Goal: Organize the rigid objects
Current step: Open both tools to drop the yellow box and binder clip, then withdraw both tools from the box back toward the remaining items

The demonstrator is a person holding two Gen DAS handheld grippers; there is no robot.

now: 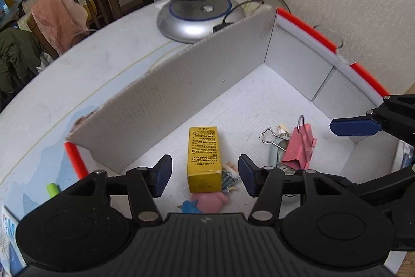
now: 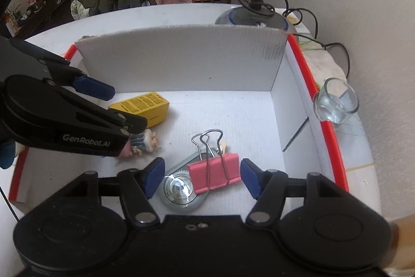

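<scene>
Hovering over the white box (image 1: 290, 53), the left tongs (image 1: 205, 173) stand parted with the yellow carton (image 1: 203, 160) lying flat on the box floor between the blue pads, which do not press on it. Just beside the carton's near end lies a small figurine (image 2: 145, 140), with a pink toy (image 1: 211, 201) and a blue piece (image 1: 190, 207) close by. Over on the right side, the right tongs (image 2: 202, 178) are spread too, jaws apart over the pink binder clip (image 2: 214, 171), and neither pad touches it. The clip rests partly on a round metal tape measure (image 2: 180, 192), its wire handles pointing toward the back wall. Outside the box, on the tabletop (image 1: 77, 74), a clear glass (image 2: 336, 104) stands just beside the red rim, and a silver lamp base (image 1: 194, 14) sits behind the tall cardboard flap.
</scene>
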